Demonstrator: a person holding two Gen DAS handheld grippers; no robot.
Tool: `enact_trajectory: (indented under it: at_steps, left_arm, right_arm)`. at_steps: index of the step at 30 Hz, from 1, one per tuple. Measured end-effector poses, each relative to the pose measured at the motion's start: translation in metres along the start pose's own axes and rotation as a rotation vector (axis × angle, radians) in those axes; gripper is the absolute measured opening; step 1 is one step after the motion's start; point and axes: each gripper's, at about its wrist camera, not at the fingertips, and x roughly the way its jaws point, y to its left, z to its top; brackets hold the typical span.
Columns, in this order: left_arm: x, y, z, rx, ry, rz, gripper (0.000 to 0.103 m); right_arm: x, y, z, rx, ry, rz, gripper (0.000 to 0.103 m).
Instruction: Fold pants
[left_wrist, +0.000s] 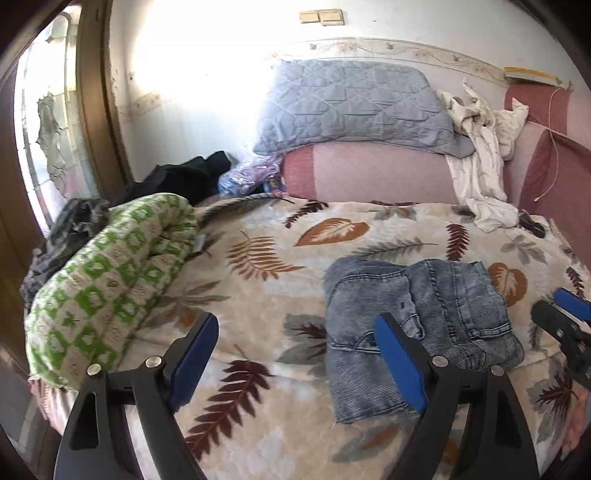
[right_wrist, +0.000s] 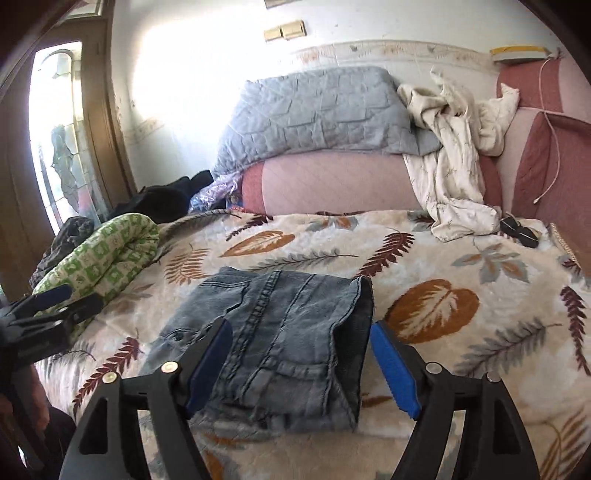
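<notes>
We see a bed covered with a leaf-print blanket (left_wrist: 258, 280), and it fills most of both views. At the far side a grey quilted pillow (left_wrist: 351, 107) lies on a pink bolster (left_wrist: 369, 173), with a crumpled white cloth (left_wrist: 480, 155) just beside it. On the left edge of the bed lies a rolled green-and-white quilt (left_wrist: 110, 280). The jeans (right_wrist: 280, 339) lie folded into a compact stack on the blanket, near the front edge. Our left gripper (left_wrist: 295, 362) has its fingers spread wide and it holds nothing; the jeans are to its right side. Our right gripper (right_wrist: 301, 365) is also spread wide, with one finger on each side of the jeans stack, not pinching it.
</notes>
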Motion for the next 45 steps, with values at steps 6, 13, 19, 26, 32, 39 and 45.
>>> enact_trajectory:
  at_steps: [6,13,19,26,32,39,45]
  left_arm:
    - [-0.023,0.012,-0.001,-0.068,-0.008,-0.02,0.087]
    - [-0.049,0.021,0.0,-0.063,-0.026,-0.06,0.087]
    - [-0.071,0.031,0.003,-0.038,-0.073,-0.047,0.087]
    - [-0.096,0.046,0.007,-0.061,-0.119,-0.043,0.087]
    - [-0.109,0.053,0.009,-0.068,-0.14,-0.042,0.087]
    - [-0.112,0.055,0.01,-0.074,-0.138,-0.059,0.087]
    - [-0.103,0.053,0.009,-0.08,-0.13,-0.113,0.087]
  right_arm:
    - [-0.034,0.02,-0.01,-0.006,-0.042,0.004,0.083]
    - [-0.055,0.046,-0.01,-0.042,-0.056,-0.022,0.084]
    - [-0.071,0.076,0.0,-0.095,-0.099,-0.019,0.088]
    - [-0.087,0.101,0.008,-0.137,-0.155,-0.023,0.089]
    - [-0.093,0.111,0.014,-0.158,-0.176,-0.015,0.09]
    - [-0.084,0.117,0.016,-0.18,-0.167,-0.008,0.091]
    - [-0.07,0.115,0.018,-0.169,-0.147,0.006,0.091]
